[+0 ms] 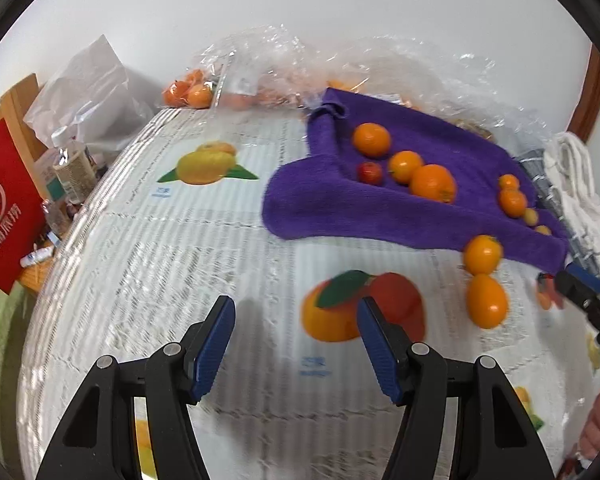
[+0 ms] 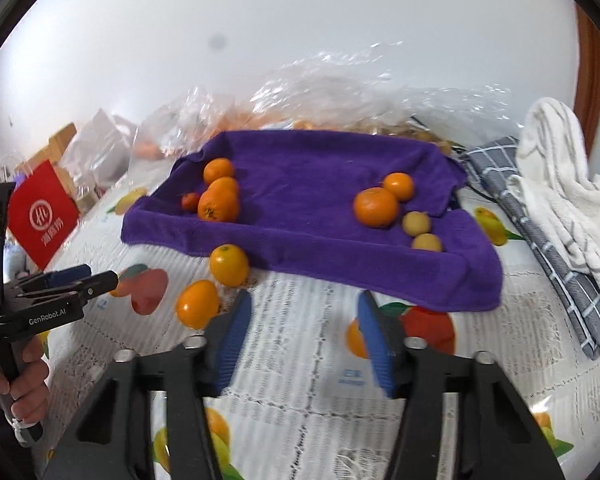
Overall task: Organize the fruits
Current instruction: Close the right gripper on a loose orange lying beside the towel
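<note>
Right claw (image 2: pixel 304 336) empty, glossy oranges (image 2: pixel 229 265) ahead

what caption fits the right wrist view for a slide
Open right gripper above the fruit-print tablecloth, near two loose orange fruits beside a purple towel holding more fruit.

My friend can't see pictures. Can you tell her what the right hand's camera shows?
A purple towel lies on a fruit-print tablecloth with oranges and small fruits on it. Two oranges sit on the tablecloth just off its near edge. The right gripper is open and empty in front; the left gripper shows at the left edge.
</note>
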Demonstrator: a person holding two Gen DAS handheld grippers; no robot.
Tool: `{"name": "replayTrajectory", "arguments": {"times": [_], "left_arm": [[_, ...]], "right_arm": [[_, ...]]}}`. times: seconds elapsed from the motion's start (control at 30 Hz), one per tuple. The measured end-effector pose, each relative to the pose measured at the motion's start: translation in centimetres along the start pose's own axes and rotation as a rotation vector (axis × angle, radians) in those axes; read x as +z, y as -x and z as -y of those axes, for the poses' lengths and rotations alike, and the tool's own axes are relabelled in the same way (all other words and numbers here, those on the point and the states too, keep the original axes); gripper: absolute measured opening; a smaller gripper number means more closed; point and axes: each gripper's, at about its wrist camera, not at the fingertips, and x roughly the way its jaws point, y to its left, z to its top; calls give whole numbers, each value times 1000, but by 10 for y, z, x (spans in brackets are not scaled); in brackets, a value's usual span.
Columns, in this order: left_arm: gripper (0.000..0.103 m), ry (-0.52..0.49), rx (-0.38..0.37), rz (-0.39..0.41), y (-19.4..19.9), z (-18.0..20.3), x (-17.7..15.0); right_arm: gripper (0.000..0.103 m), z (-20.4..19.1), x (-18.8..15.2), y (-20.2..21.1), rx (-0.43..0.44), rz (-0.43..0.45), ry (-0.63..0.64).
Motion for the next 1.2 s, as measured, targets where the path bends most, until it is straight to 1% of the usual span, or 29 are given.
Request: {"name": "replayTrajectory", "arguments": {"times": [0.1, 0.17, 0.2, 0.3, 0.37, 0.5, 0.67, 0.73, 0.83, 0.93, 1.07, 1.13, 1.2], "left_arm": [[61, -22, 28, -6, -6, -3, 4], [61, 5, 10, -9, -10, -9, 3], [64, 6, 3, 1, -10, -10, 3], [70, -14, -3, 0, -12, -7, 2], [72, -26, 0, 5, -12, -5, 1], [74, -15, -18, 11, -11, -6, 0], [75, -9, -19, 19, -10, -7, 0], [75, -3, -21, 21, -9, -6, 0], [75, 4, -28, 24, -8, -7, -1], [75, 9, -32, 24, -8, -8, -1], [76, 4, -27, 20, -9, -8, -1], [79, -5, -25, 14, -10, -6, -2], [79, -16, -11, 11, -11, -4, -2]], "right_arm": [[45, -8, 11, -7, 23, -5, -12], [45, -15, 17, -14, 50, -6, -11], [45, -20, 21, -19, 54, -8, -4], [45, -30, 27, -35, 62, -37, 10], [45, -34, 29, -44, 81, -59, 14], [45, -42, 31, -62, 82, -91, 27], [45, -38, 28, -83, 101, -142, -11], [45, -37, 28, -85, 110, -132, -20], [33, -32, 28, -80, 150, -133, -41], [33, -25, 29, -64, 141, -106, -50], [33, -6, 21, -31, 90, -52, -24], [33, 6, 14, -16, 59, -43, -7], [33, 17, 5, -4, 17, -31, 3]]}}
